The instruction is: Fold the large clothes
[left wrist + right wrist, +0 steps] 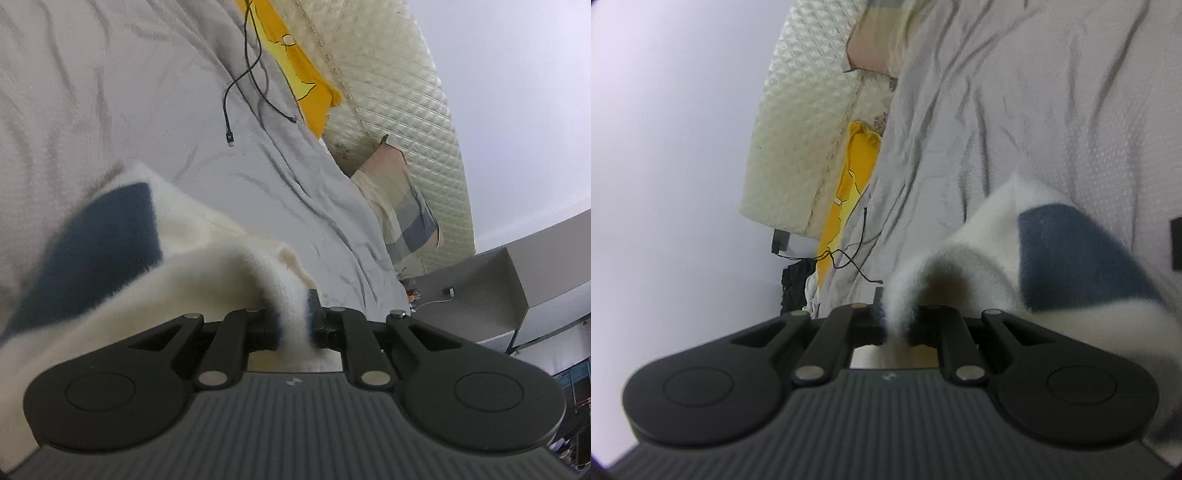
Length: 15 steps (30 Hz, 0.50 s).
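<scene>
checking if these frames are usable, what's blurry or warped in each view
Left wrist view: the fuzzy cream-and-blue garment is soft near the left gripper; the black cable stays sharp; fisheye bends the quilted headboard. Right wrist view: garment smeared at the right gripper, dark vignette in the corners.

Grey bedsheet (110, 110), black cable (236, 85), yellow cloth (295, 70), pillow (402, 206)

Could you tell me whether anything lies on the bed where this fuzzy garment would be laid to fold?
Both grippers, left and right, pinch the fuzzy garment. The sheet ahead is bare; only a black cable lies farther off, near the yellow cloth.
</scene>
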Motion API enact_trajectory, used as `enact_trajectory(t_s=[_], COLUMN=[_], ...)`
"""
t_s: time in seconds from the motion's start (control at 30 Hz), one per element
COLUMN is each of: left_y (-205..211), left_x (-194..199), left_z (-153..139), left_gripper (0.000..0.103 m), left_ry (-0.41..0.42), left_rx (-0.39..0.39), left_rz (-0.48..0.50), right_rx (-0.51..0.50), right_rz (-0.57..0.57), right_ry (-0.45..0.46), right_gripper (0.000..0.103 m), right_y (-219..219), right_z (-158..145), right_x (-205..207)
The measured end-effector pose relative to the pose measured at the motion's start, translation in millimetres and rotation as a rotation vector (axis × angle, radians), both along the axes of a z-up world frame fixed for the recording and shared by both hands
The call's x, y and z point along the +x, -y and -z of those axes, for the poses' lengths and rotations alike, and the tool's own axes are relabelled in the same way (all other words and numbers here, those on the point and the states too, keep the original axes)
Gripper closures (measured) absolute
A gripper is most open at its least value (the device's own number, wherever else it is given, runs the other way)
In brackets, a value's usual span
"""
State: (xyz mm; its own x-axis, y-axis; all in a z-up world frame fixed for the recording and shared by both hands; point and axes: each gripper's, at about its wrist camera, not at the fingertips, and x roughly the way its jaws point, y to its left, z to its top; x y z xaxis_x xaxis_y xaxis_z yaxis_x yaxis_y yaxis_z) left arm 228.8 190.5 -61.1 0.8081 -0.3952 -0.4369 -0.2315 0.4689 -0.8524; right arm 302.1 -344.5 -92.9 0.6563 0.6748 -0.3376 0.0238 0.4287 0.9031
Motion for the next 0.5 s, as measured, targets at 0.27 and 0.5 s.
enact_trajectory(t_s=[0.27, 0.5], left_y=[-24, -31], left_x=[45, 84], left_z=[36, 69], left_gripper=[0.089, 0.089], left_ry=[0.009, -0.018], left_rx=[0.037, 0.089], left_rz=[-0.063, -0.032], right_rx=[0.080, 0.080], right_rz=[-0.033, 0.029], right_ry=[-0.048, -0.095], right_gripper=[0.089, 0.089], right_y=[-10, 1], right_z=[52, 82], right_x=[56, 80])
